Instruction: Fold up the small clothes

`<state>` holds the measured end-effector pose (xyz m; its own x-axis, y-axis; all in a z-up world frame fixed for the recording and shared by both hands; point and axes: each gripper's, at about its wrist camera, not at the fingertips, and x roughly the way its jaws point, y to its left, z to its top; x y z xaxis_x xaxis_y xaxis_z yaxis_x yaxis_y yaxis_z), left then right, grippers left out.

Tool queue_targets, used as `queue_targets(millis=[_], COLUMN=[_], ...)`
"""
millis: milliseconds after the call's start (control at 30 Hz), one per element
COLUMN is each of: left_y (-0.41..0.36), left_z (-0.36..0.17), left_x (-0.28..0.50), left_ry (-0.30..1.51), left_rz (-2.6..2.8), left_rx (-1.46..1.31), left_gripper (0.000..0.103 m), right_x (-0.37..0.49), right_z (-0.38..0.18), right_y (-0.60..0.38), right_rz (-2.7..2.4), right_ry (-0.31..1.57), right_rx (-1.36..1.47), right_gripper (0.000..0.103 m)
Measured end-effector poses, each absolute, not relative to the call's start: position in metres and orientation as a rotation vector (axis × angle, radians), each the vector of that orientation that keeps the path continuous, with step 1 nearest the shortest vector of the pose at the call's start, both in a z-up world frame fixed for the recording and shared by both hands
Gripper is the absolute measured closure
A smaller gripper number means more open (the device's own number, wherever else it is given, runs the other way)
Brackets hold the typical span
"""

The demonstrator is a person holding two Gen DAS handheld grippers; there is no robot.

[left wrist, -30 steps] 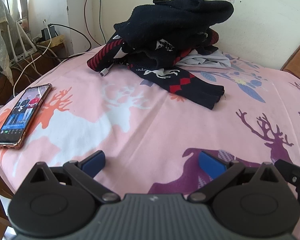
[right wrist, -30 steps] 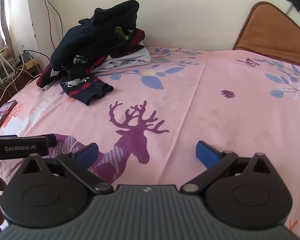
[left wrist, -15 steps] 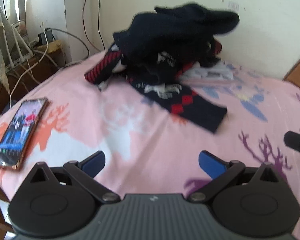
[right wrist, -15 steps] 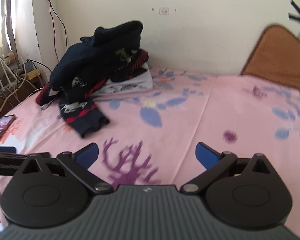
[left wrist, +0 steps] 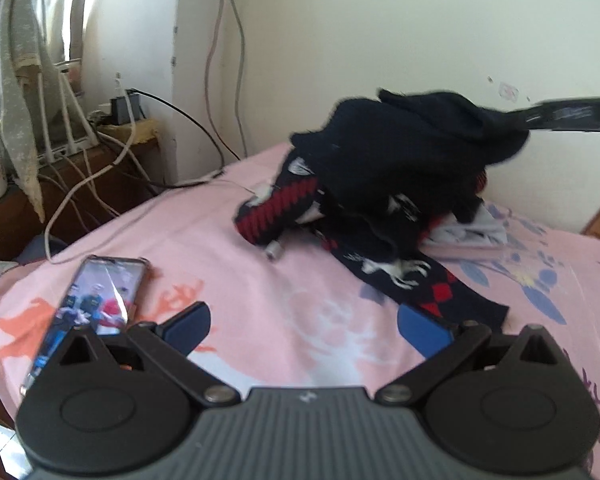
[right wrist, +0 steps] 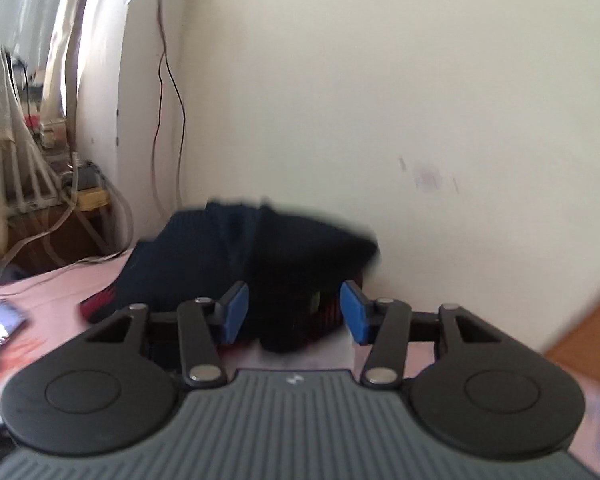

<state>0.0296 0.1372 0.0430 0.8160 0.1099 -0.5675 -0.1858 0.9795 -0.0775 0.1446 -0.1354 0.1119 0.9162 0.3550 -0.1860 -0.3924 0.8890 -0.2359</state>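
Closer now to the heap than a second ago: right gripper up from the open bedsheet and right against the dark pile of clothes, left gripper forward too, with the phone just beside its left finger instead of well off to the side.

Right gripper's blue pads partly closed, standing on either side of a dark knit fold of the pile — blurred by motion, so cannot tell whether pads press the cloth or merely flank it. Seen from the left wrist as a black bar reaching in from the right edge to the top of the heap.

Left gripper spread wide, holding nothing, low over the pink bedsheet with its printed white and orange deer shapes.

Pile sits at the far side of the bed against the cream wall: soft, lumpy, mostly black-navy knit on top, a ribbed red-and-navy zigzag sleeve hanging toward the left, a flat patterned sock-like piece with white deer and red diamonds stretched toward the left gripper's right finger, pale grey folded fabric underneath on the right.

Phone flat on the sheet, glossy screen lit, rose-gold rim. White cables trailing from a wooden side table at the left.
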Motion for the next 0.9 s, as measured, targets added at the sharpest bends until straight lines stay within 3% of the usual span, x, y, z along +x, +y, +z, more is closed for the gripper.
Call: queue_targets(millis=[67,100,133,167,200,367,600,633,700,733,900], left_y=[0.146,0.150,0.154,0.157,0.159,0.166,0.139,0.134,0.125,0.118,0.074], left_z=[0.045,0.045,0.045,0.045,0.045,0.039,0.052,0.056,0.062,0.066,0.085], left_x=[0.030,0.031,0.031,0.030,0.029,0.031,0.041,0.046,0.056,0.064,0.103], left_ry=[0.594,0.596,0.597,0.596,0.595,0.624,0.587,0.578,0.563,0.557,0.562], left_rz=[0.171,0.175,0.177,0.178,0.181,0.165,0.012,-0.019,-0.065,-0.095,-0.263], left_rx=[-0.139,-0.145,-0.150,-0.154,-0.155,-0.171,-0.148,-0.144,-0.140,-0.142,-0.121], left_gripper=[0.000,0.000,0.000,0.000,0.000,0.000,0.000,0.000,0.000,0.000,0.000], right_x=[0.173,0.186,0.198,0.210,0.219,0.199,0.112,0.098,0.067,0.047,-0.065], right_z=[0.110,0.106,0.103,0.099,0.099,0.157,0.279,0.288,0.300,0.303,0.302], right_y=[-0.106,-0.096,-0.088,-0.082,-0.080,-0.137,-0.286,-0.306,-0.348,-0.370,-0.433], right_rz=[0.356,0.333,0.327,0.318,0.295,0.230,-0.001,-0.040,-0.091,-0.147,-0.533], right_ry=[0.154,0.159,0.170,0.191,0.213,0.101,-0.029,-0.026,0.041,0.072,-0.050], right_rx=[-0.362,-0.385,-0.413,-0.438,-0.445,-0.283,-0.135,-0.114,-0.089,-0.107,-0.190], right_gripper=[0.023,0.024,0.032,0.070,0.087,0.095,0.094,0.092,0.062,0.034,0.032])
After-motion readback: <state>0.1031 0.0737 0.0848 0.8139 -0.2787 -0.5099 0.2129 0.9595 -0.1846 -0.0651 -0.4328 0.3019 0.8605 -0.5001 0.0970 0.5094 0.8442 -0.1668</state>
